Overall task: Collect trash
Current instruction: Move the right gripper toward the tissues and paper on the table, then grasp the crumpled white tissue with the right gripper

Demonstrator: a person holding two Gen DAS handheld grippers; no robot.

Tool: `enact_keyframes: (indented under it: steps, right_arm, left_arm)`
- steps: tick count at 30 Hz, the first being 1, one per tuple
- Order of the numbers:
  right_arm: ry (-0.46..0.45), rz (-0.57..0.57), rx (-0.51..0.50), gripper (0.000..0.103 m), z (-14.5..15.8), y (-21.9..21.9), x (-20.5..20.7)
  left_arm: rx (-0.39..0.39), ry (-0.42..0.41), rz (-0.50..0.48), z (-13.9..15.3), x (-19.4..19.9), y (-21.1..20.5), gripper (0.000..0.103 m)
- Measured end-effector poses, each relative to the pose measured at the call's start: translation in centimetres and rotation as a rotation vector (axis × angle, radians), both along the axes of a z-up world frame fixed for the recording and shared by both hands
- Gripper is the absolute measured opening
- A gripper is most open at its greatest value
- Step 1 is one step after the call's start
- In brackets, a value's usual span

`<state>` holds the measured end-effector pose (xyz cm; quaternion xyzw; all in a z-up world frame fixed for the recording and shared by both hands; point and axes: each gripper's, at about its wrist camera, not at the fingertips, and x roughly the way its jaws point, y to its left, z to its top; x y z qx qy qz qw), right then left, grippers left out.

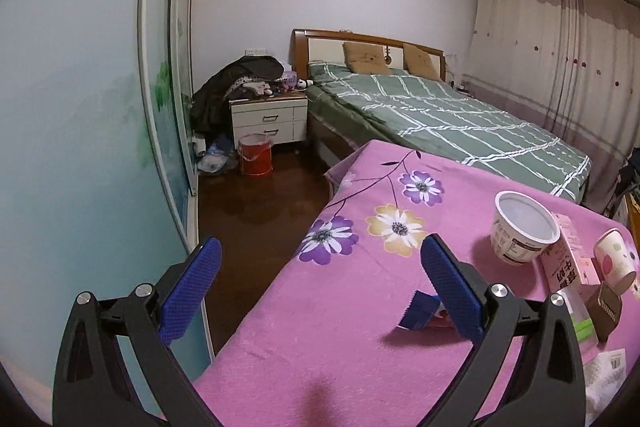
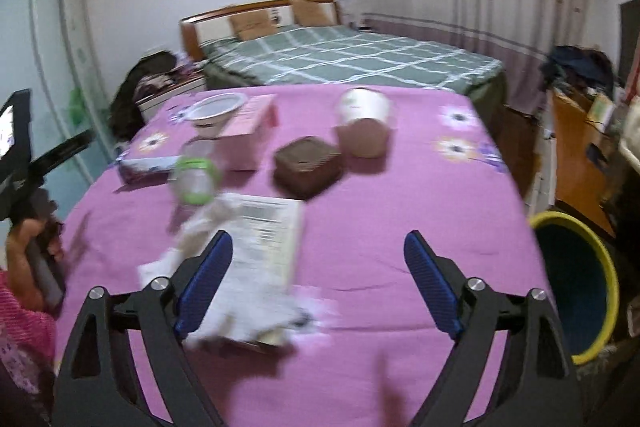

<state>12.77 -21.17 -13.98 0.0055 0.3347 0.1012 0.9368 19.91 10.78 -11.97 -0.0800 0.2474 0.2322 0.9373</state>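
Trash lies on a table under a pink flowered cloth (image 1: 340, 347). My left gripper (image 1: 320, 243) is open over the table's left edge, nothing between its pads. Past its right finger lie a blue wrapper (image 1: 418, 313), a white tub (image 1: 524, 227), a pink carton (image 1: 568, 259), a paper cup (image 1: 614, 259) and a brown box (image 1: 604, 311). My right gripper (image 2: 318, 239) is open above the cloth (image 2: 400, 207). Crumpled white paper (image 2: 240, 299) and a printed sheet (image 2: 268, 239) lie by its left finger. Beyond are a green-labelled bottle (image 2: 196, 175), the brown box (image 2: 308, 163) and the tipped cup (image 2: 364, 123).
A dark bin with a yellow rim (image 2: 576, 283) stands on the floor at the table's right. A green-checked bed (image 1: 440, 119) lies behind the table. A nightstand (image 1: 268, 121) and red bucket (image 1: 255, 159) stand at the left wall. A hand (image 2: 24, 247) shows at the left edge.
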Motion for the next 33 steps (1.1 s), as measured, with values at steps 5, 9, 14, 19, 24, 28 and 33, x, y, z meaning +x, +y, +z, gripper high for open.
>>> enact_keyframes:
  steps: [5, 9, 14, 19, 24, 28, 33]
  right_arm:
    - [0.036, 0.111, -0.007, 0.072, -0.5, 4.1, 0.3]
    - [0.067, 0.145, -0.039, 0.069, -1.5, 6.2, 0.7]
    - [0.066, 0.145, -0.098, 0.062, -2.5, 7.2, 0.5]
    - [0.053, 0.171, -0.089, 0.037, -2.5, 7.4, 0.2]
    - [0.059, 0.226, -0.012, 0.008, -1.6, 7.4, -0.1]
    - [0.041, 0.265, 0.067, 0.007, 0.4, 7.1, -0.5]
    - [-0.008, 0.267, 0.156, 0.007, 3.8, 5.4, -0.8]
  left_arm:
    - [0.036, -0.008, 0.002, 0.5, -0.3, -0.9, 0.098]
    - [0.04, -0.002, -0.007, 0.6, -0.2, -1.2, 0.098]
    - [0.037, -0.005, -0.009, 0.6, -0.2, -1.3, 0.098]
    - [0.038, -0.001, -0.006, 0.6, -0.1, -1.3, 0.098]
    - [0.038, 0.003, -0.006, 0.7, -0.3, -1.4, 0.098]
    - [0.039, 0.003, -0.006, 0.7, -0.3, -1.5, 0.098]
    - [0.038, 0.005, -0.006, 0.7, -0.3, -1.5, 0.098]
